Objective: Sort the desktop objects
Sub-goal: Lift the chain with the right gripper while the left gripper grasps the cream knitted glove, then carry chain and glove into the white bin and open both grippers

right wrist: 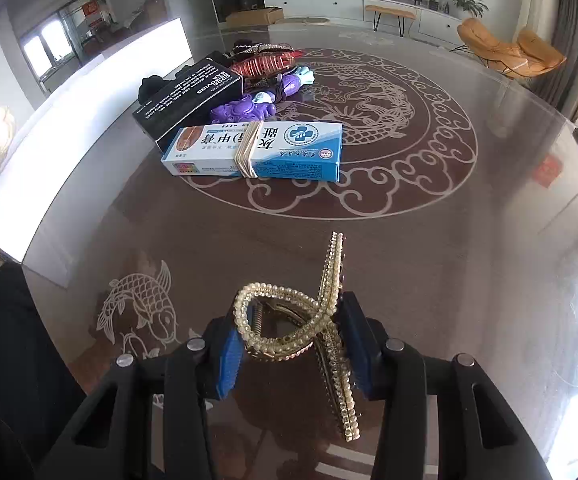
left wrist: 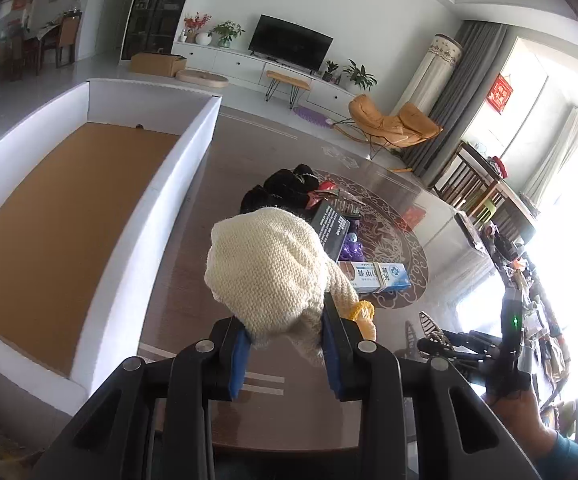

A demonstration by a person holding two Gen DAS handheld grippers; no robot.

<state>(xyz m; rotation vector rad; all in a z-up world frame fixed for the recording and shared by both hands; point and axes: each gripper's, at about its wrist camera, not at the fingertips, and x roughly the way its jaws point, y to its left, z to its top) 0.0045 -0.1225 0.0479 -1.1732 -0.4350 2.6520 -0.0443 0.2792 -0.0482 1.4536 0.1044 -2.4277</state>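
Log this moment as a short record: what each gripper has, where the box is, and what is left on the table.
left gripper: shut on a cream knitted toy, lifted above the table
right gripper: a beaded hair clip sits between its pads, which touch the clip's sides
white box: open, brown floor, nothing seen inside, at the table's left side
table: glass top over a dragon pattern
left on table: blue and white carton with a rubber band, black carton, purple toys, red hair clip, black fabric
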